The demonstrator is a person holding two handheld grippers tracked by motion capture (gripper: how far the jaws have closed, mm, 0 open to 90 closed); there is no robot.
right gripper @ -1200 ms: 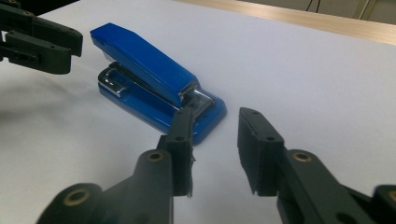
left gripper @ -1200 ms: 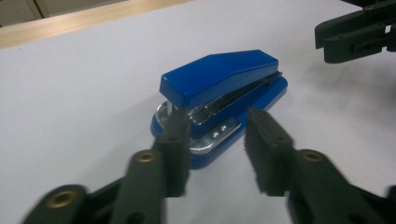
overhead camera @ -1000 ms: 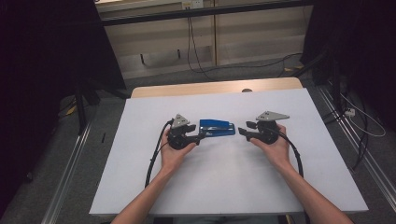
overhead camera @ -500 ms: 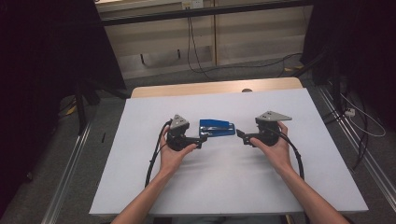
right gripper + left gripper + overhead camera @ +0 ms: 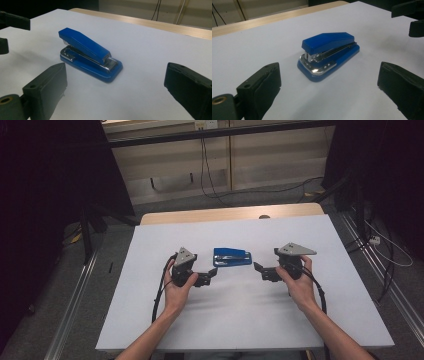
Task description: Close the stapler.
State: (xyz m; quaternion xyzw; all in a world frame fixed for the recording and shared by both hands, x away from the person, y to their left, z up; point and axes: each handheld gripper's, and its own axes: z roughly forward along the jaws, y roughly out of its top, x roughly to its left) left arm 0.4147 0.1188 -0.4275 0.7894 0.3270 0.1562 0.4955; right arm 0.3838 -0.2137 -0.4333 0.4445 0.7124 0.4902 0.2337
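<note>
Presently, the white table [image 5: 150, 320] carries your two grippers and one blue stapler [image 5: 232, 256]. Your left gripper [image 5: 212, 276] is released, jaws just spread wide, nothing between the pads; the stapler [image 5: 328, 55] lies flat ahead of its tips and clear of them, metal nose end toward that gripper. Your right gripper [image 5: 258, 270] is likewise released, jaws just opened and empty; the stapler [image 5: 90, 57] lies ahead of it, apart from it, hinge end nearest. The stapler sits between the two grippers, slightly beyond their tips.
</note>
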